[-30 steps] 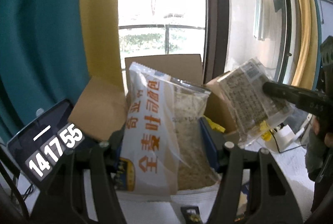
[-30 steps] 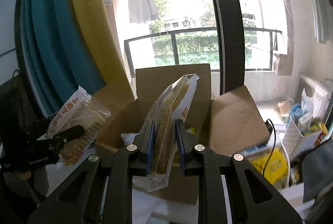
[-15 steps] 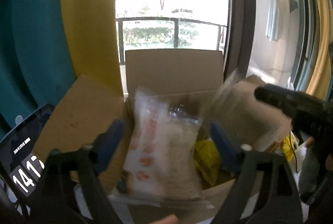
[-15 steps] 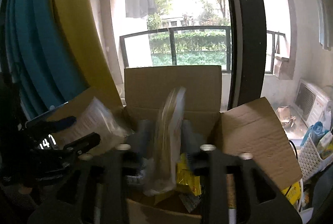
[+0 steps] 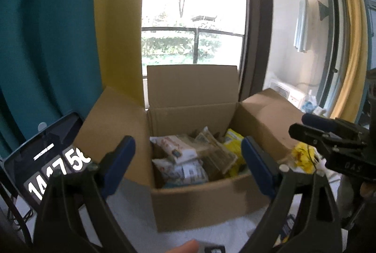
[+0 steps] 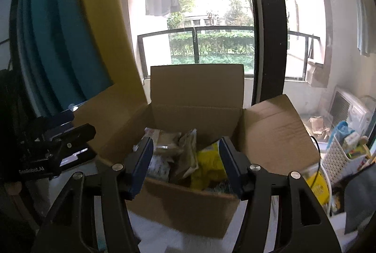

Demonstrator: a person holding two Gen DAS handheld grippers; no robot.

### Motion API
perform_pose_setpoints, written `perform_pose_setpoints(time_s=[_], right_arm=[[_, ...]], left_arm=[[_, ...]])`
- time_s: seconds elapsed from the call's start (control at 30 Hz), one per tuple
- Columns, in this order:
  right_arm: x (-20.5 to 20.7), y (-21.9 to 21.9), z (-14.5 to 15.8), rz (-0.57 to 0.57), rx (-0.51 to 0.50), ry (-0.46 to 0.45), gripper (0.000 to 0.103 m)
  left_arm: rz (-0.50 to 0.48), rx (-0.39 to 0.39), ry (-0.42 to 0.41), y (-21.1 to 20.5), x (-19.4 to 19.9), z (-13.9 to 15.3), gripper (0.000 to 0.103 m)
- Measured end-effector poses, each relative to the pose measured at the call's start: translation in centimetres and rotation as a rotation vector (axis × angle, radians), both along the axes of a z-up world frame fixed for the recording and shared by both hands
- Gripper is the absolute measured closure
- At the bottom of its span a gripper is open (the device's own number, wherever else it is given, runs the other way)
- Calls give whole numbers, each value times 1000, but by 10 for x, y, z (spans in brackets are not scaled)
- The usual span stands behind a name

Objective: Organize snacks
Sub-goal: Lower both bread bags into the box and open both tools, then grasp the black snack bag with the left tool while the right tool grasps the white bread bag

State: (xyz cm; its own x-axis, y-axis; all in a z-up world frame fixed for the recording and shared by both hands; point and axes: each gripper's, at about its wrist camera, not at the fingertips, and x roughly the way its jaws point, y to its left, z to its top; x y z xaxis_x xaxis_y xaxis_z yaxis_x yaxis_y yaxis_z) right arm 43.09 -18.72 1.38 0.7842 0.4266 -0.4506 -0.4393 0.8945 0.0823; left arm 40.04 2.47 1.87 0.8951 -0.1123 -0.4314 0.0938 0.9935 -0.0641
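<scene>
With several snacks (image 5: 188,159) lying in the box (image 5: 199,201), both tongs, left (image 5: 188,159) and right (image 6: 185,161), are hovering wide and empty, having just opened.

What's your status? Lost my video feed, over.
Left gripper and right gripper open, jaws just opened, nothing between them. Snack packets lying in the open cardboard box. Nothing blocking the box opening.

An open cardboard box (image 5: 202,203) of snack packets (image 5: 178,154) stands on a white surface (image 6: 164,239).
</scene>
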Motion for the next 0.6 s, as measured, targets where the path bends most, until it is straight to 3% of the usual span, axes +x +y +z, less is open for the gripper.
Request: perform_pose_setpoints(time_s=[0.3,0.6], right_arm=[[-52,-17,-6,14,4,19,41],[-92,-39,-27,-1,12,80,41]], left_arm=[[-35,-6,14,-3,-49,-4,10],[-74,-1,69,-15,-82,-26,10]])
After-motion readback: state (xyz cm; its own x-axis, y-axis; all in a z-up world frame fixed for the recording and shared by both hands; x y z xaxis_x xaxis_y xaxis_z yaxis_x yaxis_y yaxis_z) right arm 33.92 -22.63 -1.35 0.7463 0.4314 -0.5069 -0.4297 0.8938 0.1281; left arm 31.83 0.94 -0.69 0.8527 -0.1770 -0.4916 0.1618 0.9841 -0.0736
